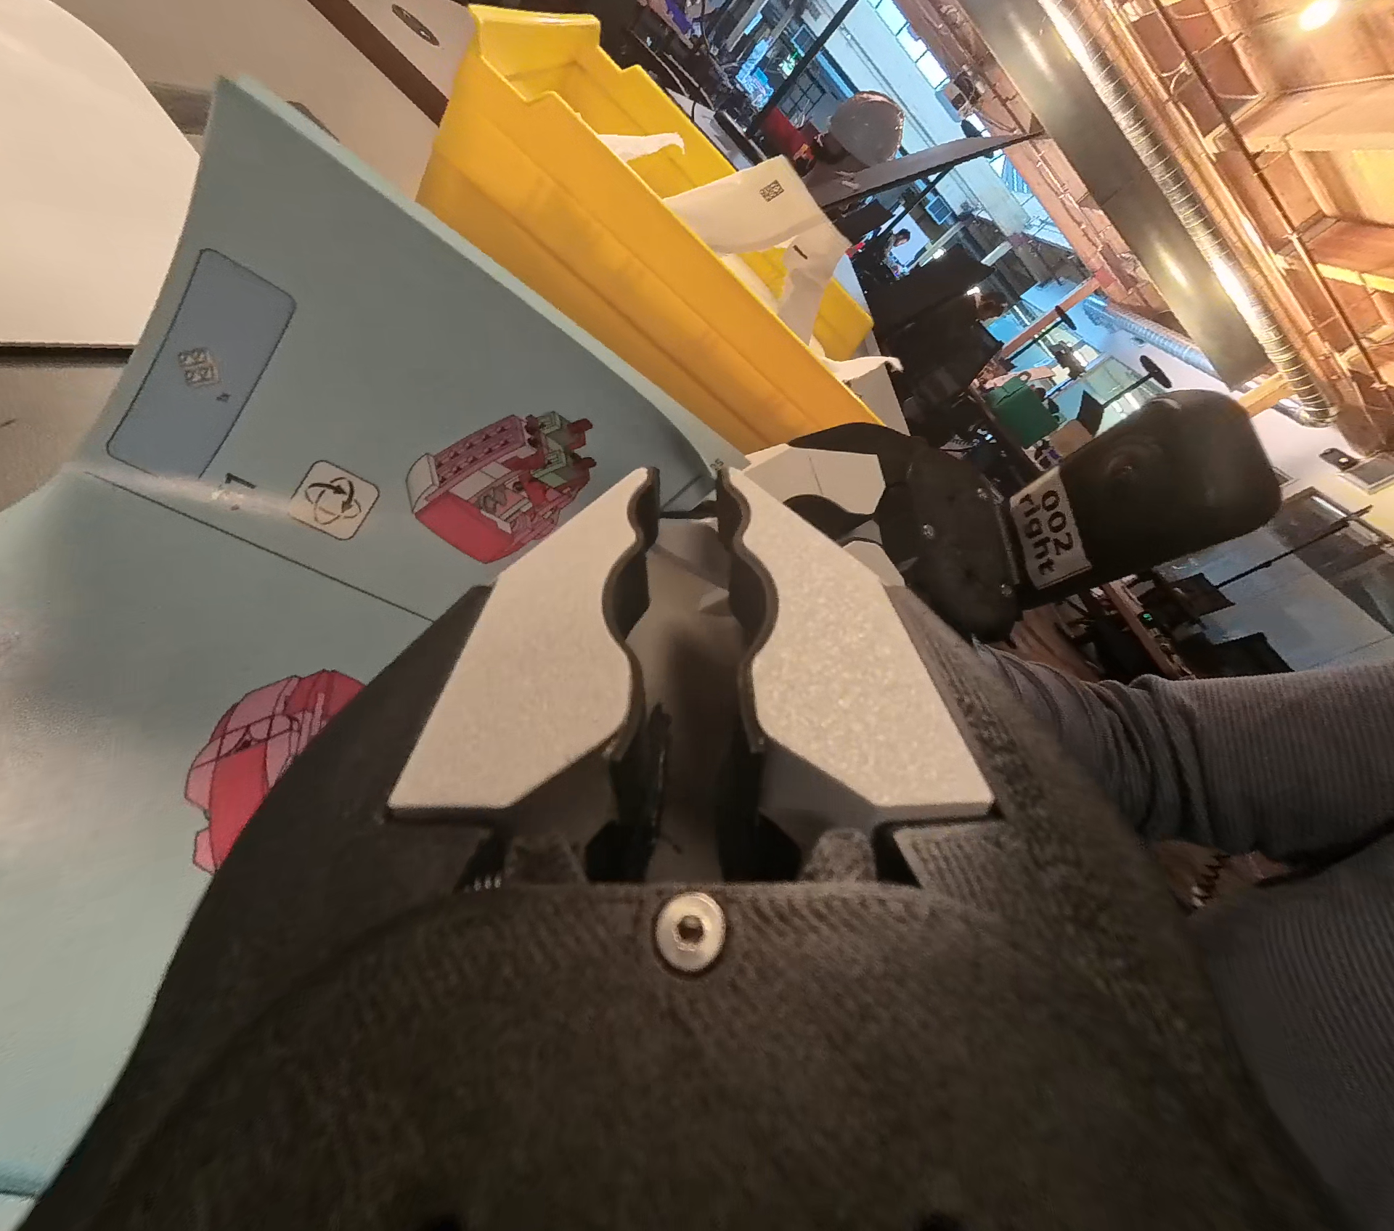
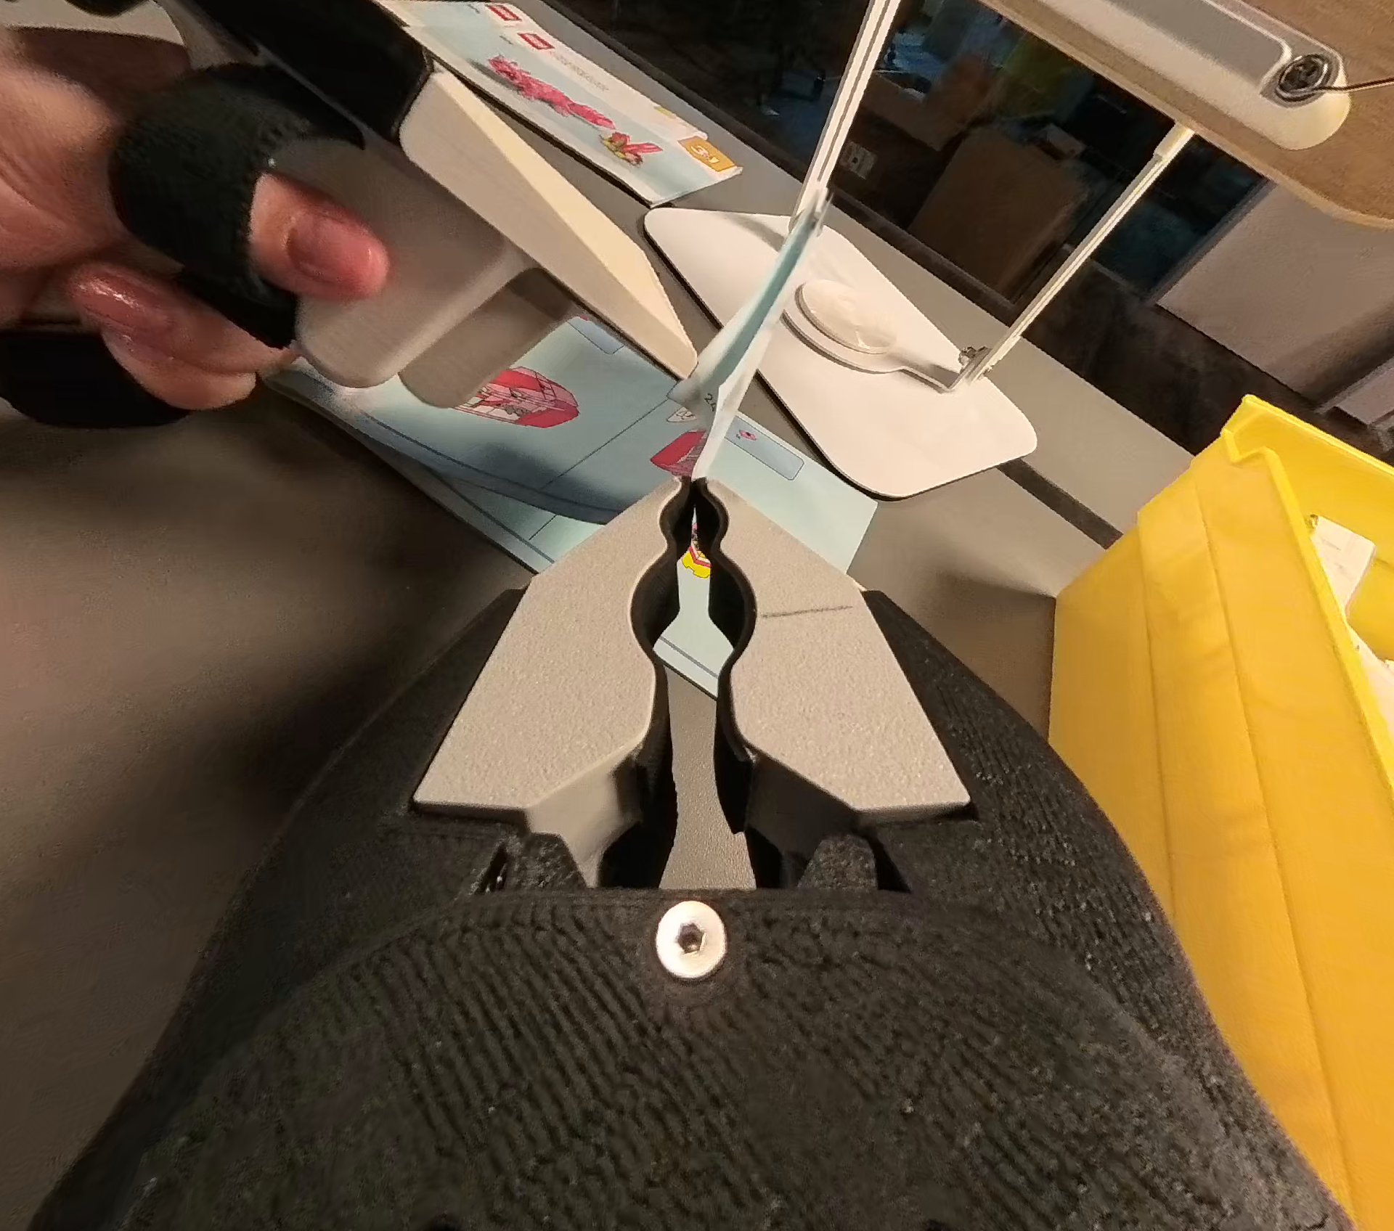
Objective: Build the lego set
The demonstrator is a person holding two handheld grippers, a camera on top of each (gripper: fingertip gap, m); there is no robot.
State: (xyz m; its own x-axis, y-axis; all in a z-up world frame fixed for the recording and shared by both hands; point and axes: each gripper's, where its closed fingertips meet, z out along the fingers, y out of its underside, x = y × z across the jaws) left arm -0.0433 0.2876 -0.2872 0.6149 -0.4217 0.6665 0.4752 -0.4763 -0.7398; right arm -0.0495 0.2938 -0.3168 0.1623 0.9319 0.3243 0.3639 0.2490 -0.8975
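A lifted page (image 2: 743, 350) of the booklet (image 2: 558, 441) is pinched by the closed right gripper (image 2: 692, 484). The left gripper (image 1: 683, 486) is held slightly open and bare beside the page, left of the yellow bin (image 1: 603, 260)

A shared workshop or office is showing here. Monitors (image 1: 754, 64) are glowing under a metal duct (image 1: 1116, 86), near a yellow bin (image 1: 603, 260).

The right gripper (image 2: 692, 487) has its jaws pinched together, the left gripper (image 1: 685, 486) slightly parted.
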